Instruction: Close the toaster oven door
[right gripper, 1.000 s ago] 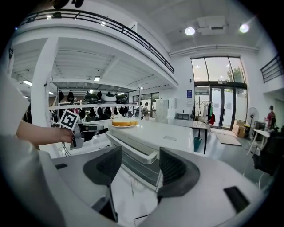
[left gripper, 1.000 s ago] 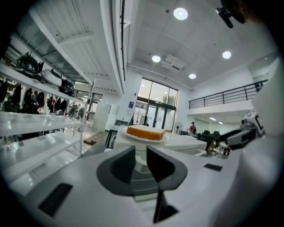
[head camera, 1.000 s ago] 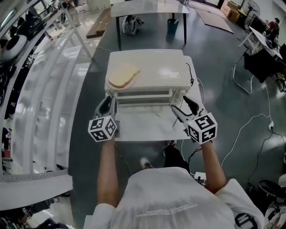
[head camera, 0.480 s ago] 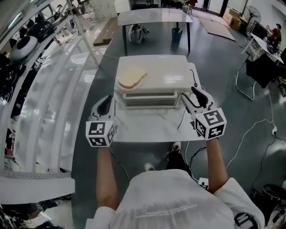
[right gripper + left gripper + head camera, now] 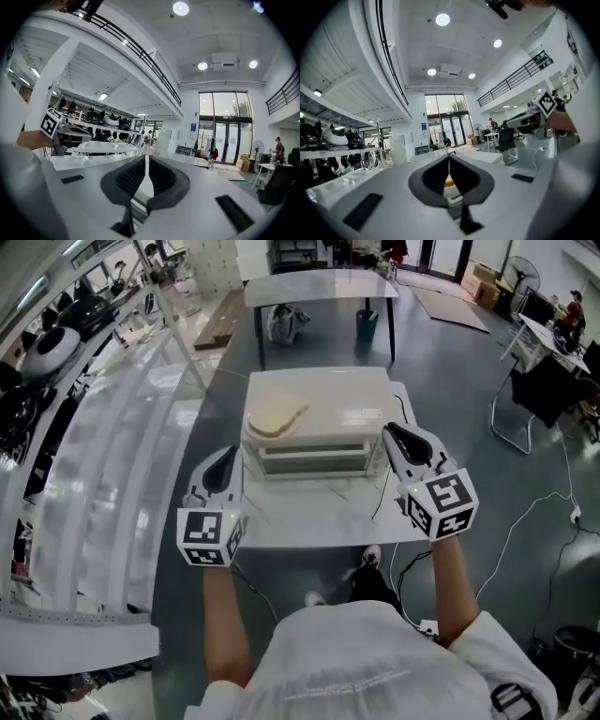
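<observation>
Left tongs [image 5: 228, 457], pressed fully shut and empty, hover beside the left edge of the counter [image 5: 309, 521]. At centre stands the white toaster oven [image 5: 319, 418], a bread slice [image 5: 277, 414] on its roof. Its door [image 5: 314, 457] appears raised against the front. Right tongs [image 5: 390, 430], closing on nothing, sit near the oven's right front corner. If any gap remains, push the door's top edge squarely and gently with shut tips, so the bread stays put.

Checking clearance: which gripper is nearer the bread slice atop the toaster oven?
Left. The left gripper is by the toaster oven's front-left corner, near the bread slice; the right gripper, jaws closing on nothing, is off its right side.
</observation>
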Available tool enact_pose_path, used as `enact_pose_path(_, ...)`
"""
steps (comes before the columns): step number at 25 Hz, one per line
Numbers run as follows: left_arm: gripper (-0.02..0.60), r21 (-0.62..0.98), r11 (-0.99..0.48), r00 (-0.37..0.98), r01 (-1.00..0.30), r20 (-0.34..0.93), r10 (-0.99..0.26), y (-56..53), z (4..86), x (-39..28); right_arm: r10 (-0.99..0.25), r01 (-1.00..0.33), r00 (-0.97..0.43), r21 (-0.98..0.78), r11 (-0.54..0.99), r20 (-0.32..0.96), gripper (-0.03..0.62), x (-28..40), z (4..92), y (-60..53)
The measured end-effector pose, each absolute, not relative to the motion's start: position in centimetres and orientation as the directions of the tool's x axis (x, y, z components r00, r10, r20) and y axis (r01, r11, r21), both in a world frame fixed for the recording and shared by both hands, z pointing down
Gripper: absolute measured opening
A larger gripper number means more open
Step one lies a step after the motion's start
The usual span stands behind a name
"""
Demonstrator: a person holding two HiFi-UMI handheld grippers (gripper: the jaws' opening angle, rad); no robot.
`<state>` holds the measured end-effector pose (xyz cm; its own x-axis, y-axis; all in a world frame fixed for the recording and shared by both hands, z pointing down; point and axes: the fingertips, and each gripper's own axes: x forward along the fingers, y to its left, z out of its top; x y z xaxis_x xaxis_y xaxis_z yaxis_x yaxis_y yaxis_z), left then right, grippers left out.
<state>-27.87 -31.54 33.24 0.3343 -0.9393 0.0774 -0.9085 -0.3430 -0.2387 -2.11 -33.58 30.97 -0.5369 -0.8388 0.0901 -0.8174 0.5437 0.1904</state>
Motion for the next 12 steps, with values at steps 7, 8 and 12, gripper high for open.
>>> enact_pose_path(7, 0.020, -0.268, -0.365, 0.353, -0.892, 0.095, -0.931, -30.6, 32.6, -26.6, -0.820, -0.797, -0.568, 0.203, 0.569, 0.071, 0.015, -3.3, 29.8, -32.8)
enact_pose_path(8, 0.020, -0.276, -0.367, 0.354, -0.888, 0.097, -0.930, -30.6, 32.4, -26.5, -0.815, -0.791, -0.574, 0.209, 0.576, 0.074, 0.015, -3.6, 29.7, -32.7)
enact_pose_path(12, 0.020, -0.306, -0.369, 0.353, -0.877, 0.109, -0.929, -30.3, 32.4, -26.1, -0.795, -0.765, -0.600, 0.230, 0.602, 0.084, 0.015, -4.8, 29.7, -32.2)
